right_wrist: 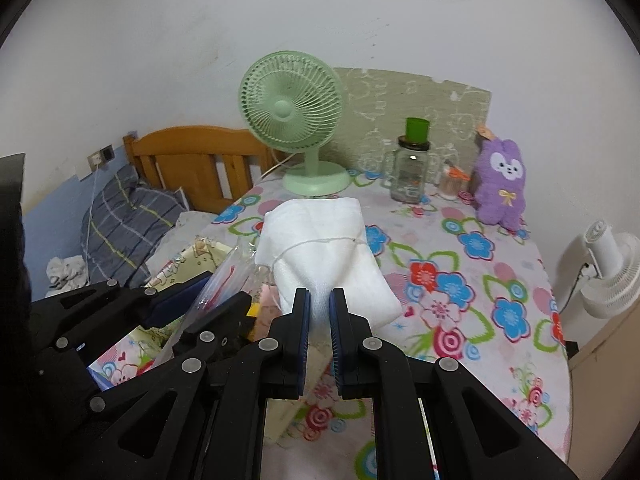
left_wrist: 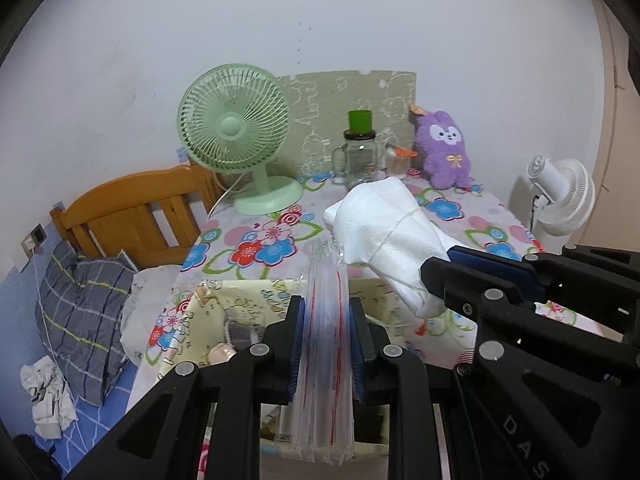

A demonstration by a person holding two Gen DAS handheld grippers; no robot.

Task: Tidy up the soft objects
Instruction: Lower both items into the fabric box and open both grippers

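Two grippers busy: my left gripper [left_wrist: 326, 336] pinches clear bag [left_wrist: 325, 344] upright over box [left_wrist: 240, 300] at table's [right_wrist: 460, 272] near-left edge; right gripper [right_wrist: 319, 312] clamps white bundle [right_wrist: 320, 256], lifted, guessing it goes into bag.

From where I sit, the far edge of the table [right_wrist: 500, 280] is crowded: the green fan [right_wrist: 296, 120], the glass jar [right_wrist: 410, 174] and the purple plush rabbit [right_wrist: 502, 184] stand in a row against the wall. The floral middle and right of the table lie bare, so I see room to pass there. On the left, the yellow fabric bin [left_wrist: 240, 300] and the wooden headboard [left_wrist: 132, 216] hem in that side.
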